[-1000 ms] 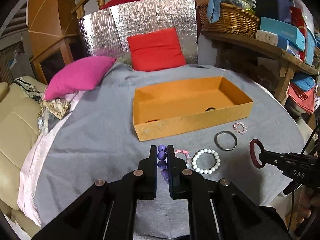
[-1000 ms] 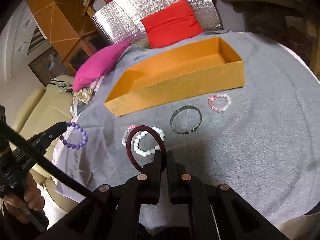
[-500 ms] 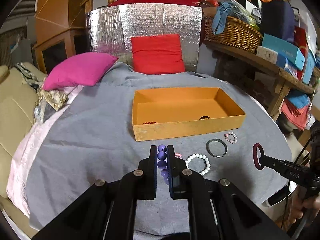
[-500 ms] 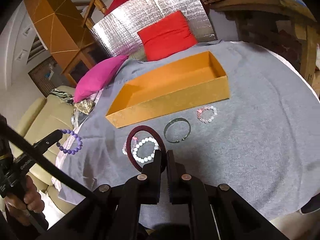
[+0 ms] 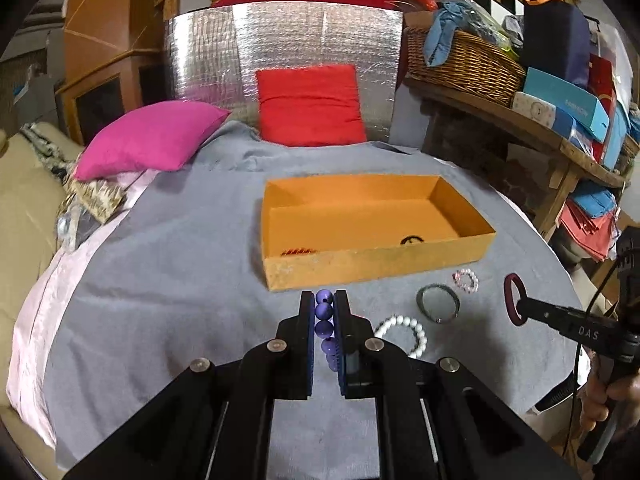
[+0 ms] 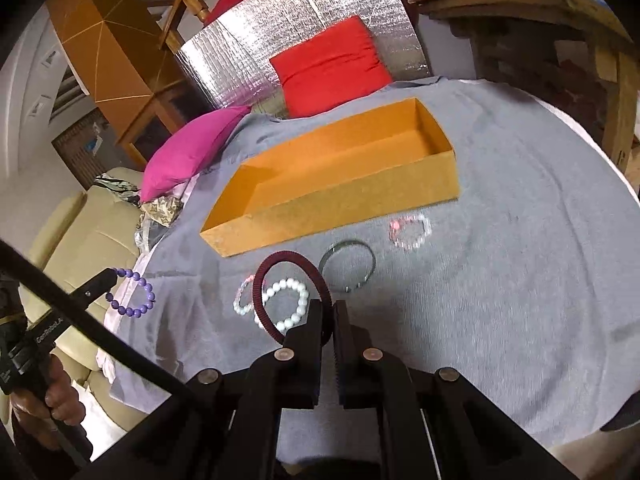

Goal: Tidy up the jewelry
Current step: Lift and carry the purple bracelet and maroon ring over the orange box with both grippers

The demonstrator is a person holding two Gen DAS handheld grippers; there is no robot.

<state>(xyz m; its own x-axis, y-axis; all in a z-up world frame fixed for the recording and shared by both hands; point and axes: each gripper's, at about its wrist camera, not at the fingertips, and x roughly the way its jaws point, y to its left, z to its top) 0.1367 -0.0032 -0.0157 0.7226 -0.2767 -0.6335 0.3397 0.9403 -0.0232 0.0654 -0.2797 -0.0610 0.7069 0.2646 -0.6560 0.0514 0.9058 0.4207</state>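
Note:
My left gripper (image 5: pixel 323 300) is shut on a purple bead bracelet (image 5: pixel 324 312) and holds it above the grey cloth, in front of the orange box (image 5: pixel 376 262). It also shows in the right wrist view (image 6: pixel 134 294). My right gripper (image 6: pixel 328 308) is shut on a dark red bangle (image 6: pixel 266 280), held up over the cloth; the bangle also shows in the left wrist view (image 5: pixel 509 300). On the cloth lie a white bead bracelet (image 5: pixel 412 334), a grey metal bangle (image 5: pixel 437 304), and a pink crystal bracelet (image 5: pixel 466 280). Inside the box lie a red bead piece (image 5: pixel 296 252) and a dark ring (image 5: pixel 412 240).
The box stands on a round table under a grey cloth (image 5: pixel 180 280). A pink cushion (image 5: pixel 148 140) and a red cushion (image 5: pixel 310 104) lie at the back. A wooden shelf with a wicker basket (image 5: pixel 460 64) stands at the right. A beige sofa (image 5: pixel 24 208) is at the left.
Both grippers have risen and drawn back from the table with their bracelets still held. The box and the loose bracelets look smaller and farther off.

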